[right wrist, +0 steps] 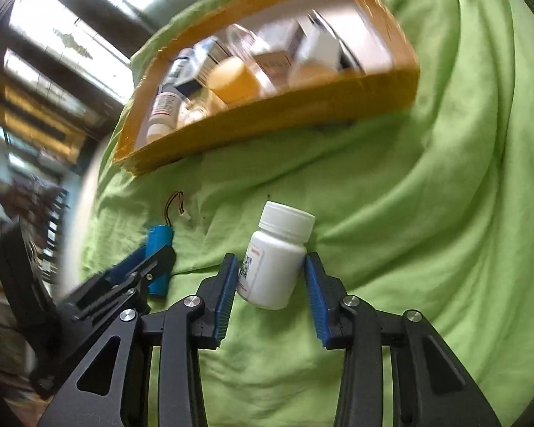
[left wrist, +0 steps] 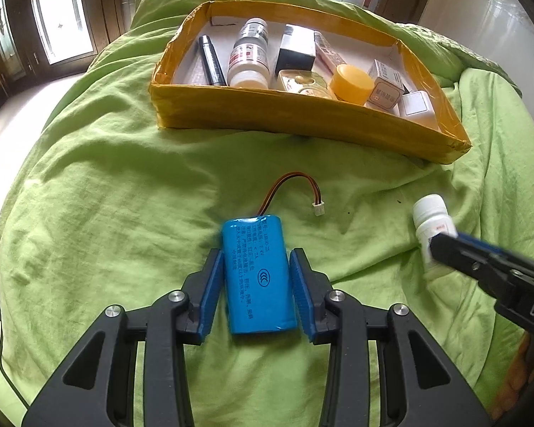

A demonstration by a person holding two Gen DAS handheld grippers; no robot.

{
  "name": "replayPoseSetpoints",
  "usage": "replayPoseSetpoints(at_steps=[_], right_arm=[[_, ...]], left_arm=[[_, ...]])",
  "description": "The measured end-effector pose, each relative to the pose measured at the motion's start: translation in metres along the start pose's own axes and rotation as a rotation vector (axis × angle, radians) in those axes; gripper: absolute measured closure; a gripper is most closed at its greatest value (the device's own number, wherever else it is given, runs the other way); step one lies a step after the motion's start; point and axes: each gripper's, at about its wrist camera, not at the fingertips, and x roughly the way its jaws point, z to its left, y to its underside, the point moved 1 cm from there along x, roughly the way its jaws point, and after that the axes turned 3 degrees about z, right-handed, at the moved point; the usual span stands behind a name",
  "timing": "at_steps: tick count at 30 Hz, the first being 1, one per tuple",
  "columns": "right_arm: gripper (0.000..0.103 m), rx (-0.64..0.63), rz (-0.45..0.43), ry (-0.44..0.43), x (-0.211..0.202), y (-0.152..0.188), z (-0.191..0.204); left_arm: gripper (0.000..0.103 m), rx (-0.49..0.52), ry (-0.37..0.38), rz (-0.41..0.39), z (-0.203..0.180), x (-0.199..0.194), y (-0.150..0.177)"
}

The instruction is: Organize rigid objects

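A blue battery pack [left wrist: 258,274] with a red-black wire lies on the green bedsheet, between the blue pads of my left gripper [left wrist: 256,259], which touch its sides. The pack also shows in the right wrist view [right wrist: 159,256]. A white pill bottle [right wrist: 276,256] lies between the pads of my right gripper [right wrist: 271,267], which press on both sides. The bottle shows at the right of the left wrist view [left wrist: 432,227], with the right gripper [left wrist: 445,249] on it.
A yellow taped cardboard box [left wrist: 267,106] sits on the sheet farther back, holding bottles, small cartons, a pen and a yellow-lidded jar [left wrist: 350,83]. The box is blurred in the right wrist view [right wrist: 267,114]. Green sheet [left wrist: 106,195] lies around; windows behind.
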Motion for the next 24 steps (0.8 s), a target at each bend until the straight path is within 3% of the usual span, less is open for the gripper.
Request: replayPoseSetpoints(at_steps=[3,8,13,24], right_arm=[[0.073,-0.127,-0.076,0.075,-0.016,0.005,0.015],[0.074,-0.195,-0.057,0.122,-0.007,0.013,0.027],[0.074,-0.192,-0.019,0.108,0.006,0.016,0.026],[0.074,-0.201,-0.042,0.069,-0.001,0.021,0.031]], left_arm=[[0.067,-0.010,0.010,0.010,0.001,0.001,0.001],[0.067,0.012,-0.012,0.003,-0.003,0.003,0.002],[0.067,0.014,-0.013,0.005,-0.004,0.004,0.003],[0.068,0.014,-0.013,0.003,-0.004,0.005,0.004]])
